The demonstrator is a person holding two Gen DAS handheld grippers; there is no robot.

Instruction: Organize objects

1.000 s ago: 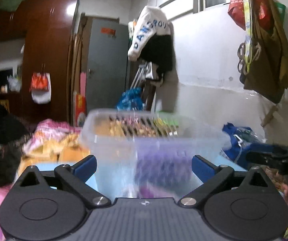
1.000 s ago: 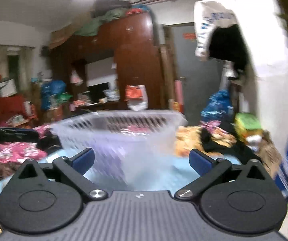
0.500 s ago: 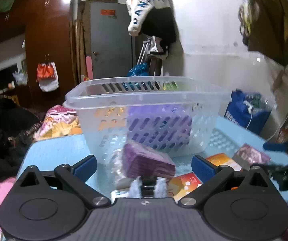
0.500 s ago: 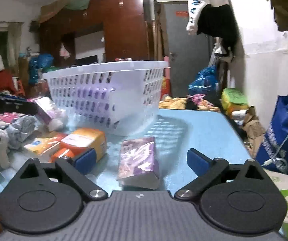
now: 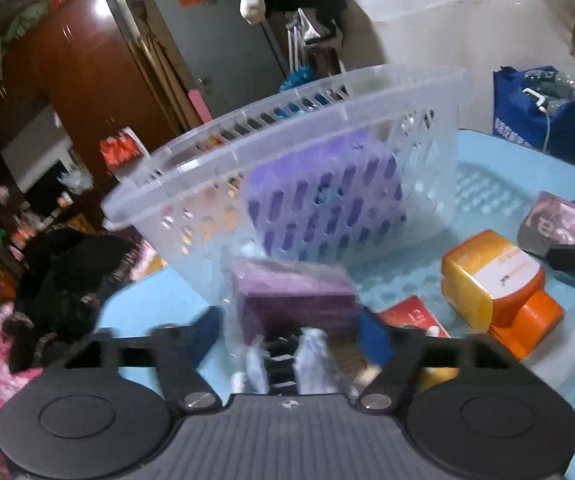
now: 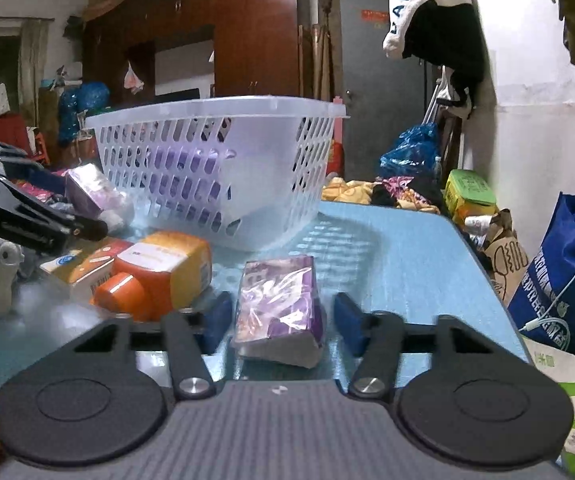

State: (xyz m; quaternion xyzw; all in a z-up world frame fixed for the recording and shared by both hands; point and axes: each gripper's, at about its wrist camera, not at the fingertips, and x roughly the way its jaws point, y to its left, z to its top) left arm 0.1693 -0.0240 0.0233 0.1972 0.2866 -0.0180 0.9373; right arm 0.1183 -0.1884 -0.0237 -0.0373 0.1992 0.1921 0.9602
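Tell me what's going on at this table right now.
Someone is tidying packets into a clear plastic basket on a blue table, using a hand-held claw in each hand. The left claw is open around a purple box in front of the basket. The right claw is open around a purple wrapped packet, not yet gripping it. One purple pack already sits inside the basket. An orange bottle and other packets lie loose beside it.
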